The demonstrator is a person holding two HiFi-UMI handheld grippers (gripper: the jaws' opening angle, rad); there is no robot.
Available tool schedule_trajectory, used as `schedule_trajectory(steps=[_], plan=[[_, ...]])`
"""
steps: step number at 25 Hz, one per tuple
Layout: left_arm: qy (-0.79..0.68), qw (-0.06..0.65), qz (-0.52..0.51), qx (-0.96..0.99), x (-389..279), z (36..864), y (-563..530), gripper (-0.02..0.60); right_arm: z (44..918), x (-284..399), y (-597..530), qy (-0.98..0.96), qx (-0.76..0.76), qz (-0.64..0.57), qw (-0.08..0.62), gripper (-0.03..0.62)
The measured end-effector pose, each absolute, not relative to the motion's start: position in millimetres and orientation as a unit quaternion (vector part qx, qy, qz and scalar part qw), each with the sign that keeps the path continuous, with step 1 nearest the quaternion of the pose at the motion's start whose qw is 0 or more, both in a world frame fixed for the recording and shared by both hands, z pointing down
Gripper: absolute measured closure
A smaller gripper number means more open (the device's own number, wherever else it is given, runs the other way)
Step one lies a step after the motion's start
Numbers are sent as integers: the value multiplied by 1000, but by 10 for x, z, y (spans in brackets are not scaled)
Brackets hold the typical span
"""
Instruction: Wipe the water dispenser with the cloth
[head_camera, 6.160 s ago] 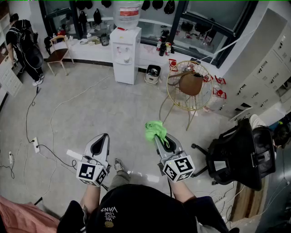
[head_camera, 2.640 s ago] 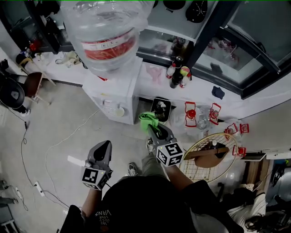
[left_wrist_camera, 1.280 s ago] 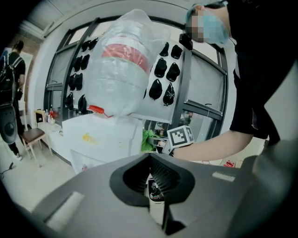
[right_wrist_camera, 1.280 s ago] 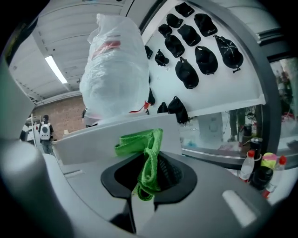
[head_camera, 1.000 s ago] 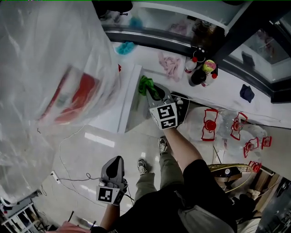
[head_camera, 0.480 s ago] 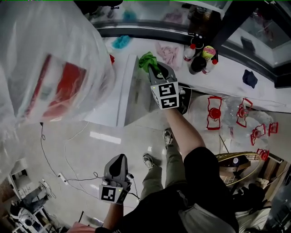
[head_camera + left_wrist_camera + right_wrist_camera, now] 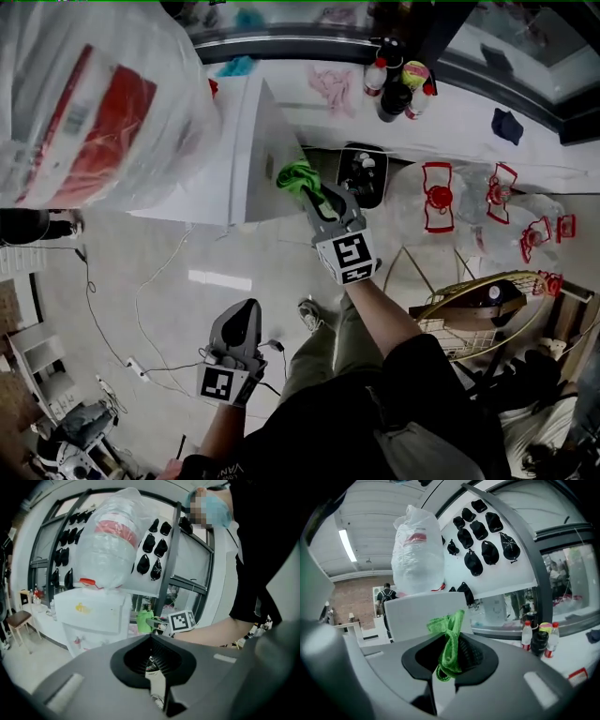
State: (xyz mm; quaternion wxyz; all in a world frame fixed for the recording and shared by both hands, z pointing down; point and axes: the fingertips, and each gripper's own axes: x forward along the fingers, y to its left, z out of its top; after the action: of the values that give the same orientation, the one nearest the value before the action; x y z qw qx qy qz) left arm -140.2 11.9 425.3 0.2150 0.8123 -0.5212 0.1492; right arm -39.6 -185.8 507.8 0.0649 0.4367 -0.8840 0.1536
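Note:
The white water dispenser (image 7: 246,155) stands under a plastic-wrapped bottle (image 7: 84,103) with a red label. My right gripper (image 7: 309,194) is shut on the green cloth (image 7: 297,177), which is pressed against the dispenser's grey right side panel. In the right gripper view the cloth (image 7: 449,639) bunches between the jaws of the right gripper (image 7: 450,660), just before the dispenser's side (image 7: 424,613). My left gripper (image 7: 240,324) hangs low over the floor, shut and empty. The left gripper view shows the left gripper (image 7: 152,667), the dispenser (image 7: 93,616) and the cloth (image 7: 144,619) beyond.
Several bottles (image 7: 398,80) stand on the white sill behind. A black bin (image 7: 361,174) sits right of the dispenser, with red-handled clear containers (image 7: 441,197) further right. A gold wire chair (image 7: 473,314) is at right. Cables (image 7: 155,309) trail over the floor.
My right gripper has drawn the green cloth down the dispenser's right side, from near its top edge to lower on the panel. The left gripper stays low and shut.

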Motion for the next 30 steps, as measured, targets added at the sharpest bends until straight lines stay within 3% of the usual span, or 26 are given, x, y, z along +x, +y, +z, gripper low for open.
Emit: schedule_trajectory(steps=[12, 23, 30], plan=[[-525, 226, 149, 807, -1326, 4342, 23, 580, 5484, -948, -1283, -904, 354, 230, 71, 510], [-564, 228, 138, 782, -1329, 4396, -357, 580, 5765, -861, -2417, -895, 374, 213, 114, 510], [-569, 236, 140, 775, -1253, 4459, -580, 580, 5808, -777, -3275, -872, 420, 232, 96, 511]])
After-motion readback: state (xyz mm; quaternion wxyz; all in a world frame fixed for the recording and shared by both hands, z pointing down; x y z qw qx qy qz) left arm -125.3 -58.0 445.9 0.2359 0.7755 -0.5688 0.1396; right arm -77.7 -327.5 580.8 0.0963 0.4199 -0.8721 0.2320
